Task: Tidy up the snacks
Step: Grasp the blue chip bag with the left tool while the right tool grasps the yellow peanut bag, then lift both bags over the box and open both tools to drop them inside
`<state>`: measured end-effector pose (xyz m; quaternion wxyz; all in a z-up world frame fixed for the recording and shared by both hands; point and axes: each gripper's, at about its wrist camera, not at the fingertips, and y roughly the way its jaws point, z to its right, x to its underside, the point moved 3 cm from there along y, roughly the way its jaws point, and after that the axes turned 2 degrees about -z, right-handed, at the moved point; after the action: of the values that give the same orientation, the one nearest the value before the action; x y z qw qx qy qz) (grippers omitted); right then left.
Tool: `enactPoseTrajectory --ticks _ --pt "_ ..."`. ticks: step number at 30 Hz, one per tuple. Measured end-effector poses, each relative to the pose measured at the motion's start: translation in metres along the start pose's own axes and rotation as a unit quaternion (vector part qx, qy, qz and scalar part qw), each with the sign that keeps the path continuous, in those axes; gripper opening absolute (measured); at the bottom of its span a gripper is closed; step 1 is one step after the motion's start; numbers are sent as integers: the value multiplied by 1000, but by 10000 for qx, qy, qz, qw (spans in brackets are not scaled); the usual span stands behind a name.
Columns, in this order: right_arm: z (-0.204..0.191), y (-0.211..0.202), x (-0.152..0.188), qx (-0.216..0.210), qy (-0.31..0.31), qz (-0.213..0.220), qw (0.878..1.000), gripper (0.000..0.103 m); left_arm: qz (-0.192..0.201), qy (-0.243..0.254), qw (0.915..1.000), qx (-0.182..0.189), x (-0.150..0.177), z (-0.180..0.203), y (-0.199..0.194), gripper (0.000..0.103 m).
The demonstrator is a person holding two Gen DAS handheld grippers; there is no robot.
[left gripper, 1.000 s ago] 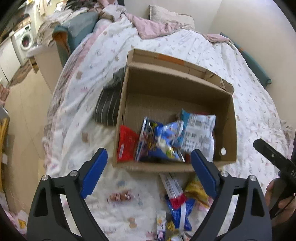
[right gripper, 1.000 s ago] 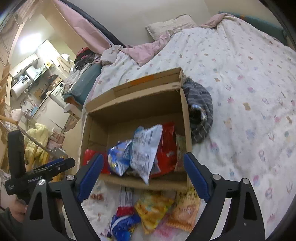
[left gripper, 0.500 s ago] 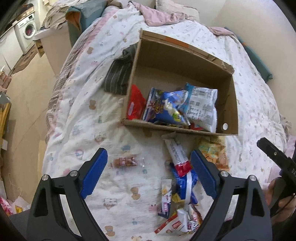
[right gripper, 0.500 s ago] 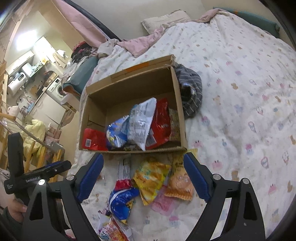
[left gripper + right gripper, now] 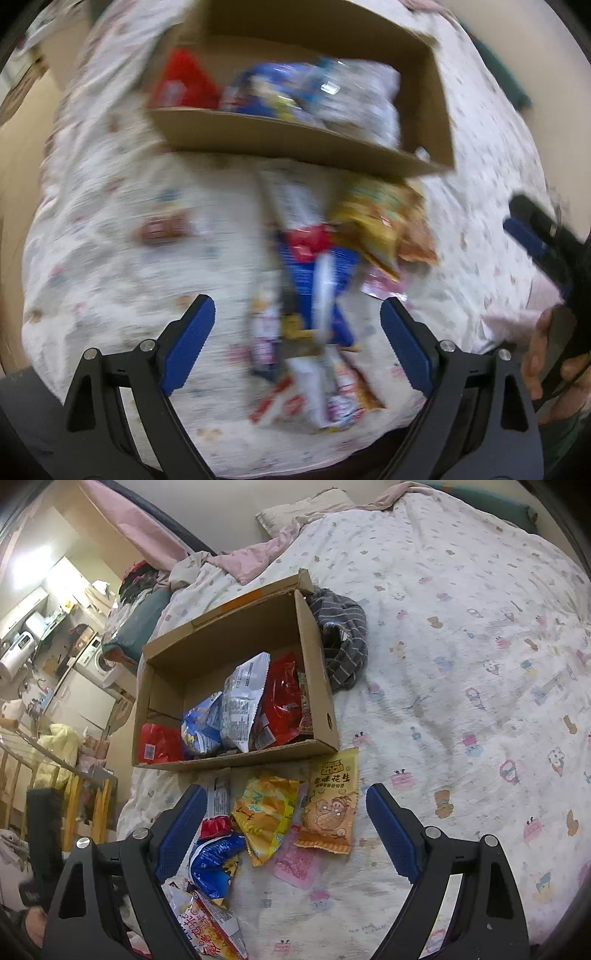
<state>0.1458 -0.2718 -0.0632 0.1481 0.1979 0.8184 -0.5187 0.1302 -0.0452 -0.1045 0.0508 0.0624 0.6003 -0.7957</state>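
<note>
I look down on the bed (image 5: 461,686), where loose snacks lie in a heap just in front of the box (image 5: 317,686). The left claw (image 5: 297,332) is released; its jaws have just been closing a little, yet nothing is between the pads. The right claw (image 5: 284,823) is also released and empty.

The move turns, I think, on the blue pack (image 5: 317,280). In the left view it lies straight ahead of the left claw, between the two jaws in the picture, and its long axis runs away from the claw toward the box. So the jaws stand across its narrow side, which suits a grasp. This view is blurred, so I cannot tell if the pads already touch the bed.

The right claw is nearer to the yellow pack (image 5: 266,812) and the peanut pack (image 5: 332,805), which lie side by side below the box front wall. The peanut pack touches that wall at its top edge; a pink sachet (image 5: 295,864) lies partly under both.

The box is open on top and already holds a red pack (image 5: 159,744) at the left, a blue bag (image 5: 199,727), a white bag (image 5: 242,705) leaning upright, and a bigger red bag (image 5: 282,701) at the right. The back half looks free.
</note>
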Motion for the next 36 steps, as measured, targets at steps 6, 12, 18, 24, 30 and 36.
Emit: enactPoseTrajectory --ticks 6,12,18,24,30,36 --pt "9 -6 -3 -16 106 85 9999 90 -428 311 9974 -492 -4 27 40 51" --pt "37 4 0 148 587 -286 9978 90 -711 523 9934 -737 2 33 62 23" --pt "58 49 8 153 1160 -1123 9868 81 -224 996 9912 -847 0 42 26 21" --pt "41 80 7 539 747 -1439 9853 71 65 898 9928 -786 -5 28 -14 21" --pt "22 105 12 1021 190 -1717 9797 67 171 569 9948 -832 -19 -17 -35 21" --pt "14 126 17 1352 -114 -1900 9724 65 401 486 9893 -1313 -25 -44 -33 22"
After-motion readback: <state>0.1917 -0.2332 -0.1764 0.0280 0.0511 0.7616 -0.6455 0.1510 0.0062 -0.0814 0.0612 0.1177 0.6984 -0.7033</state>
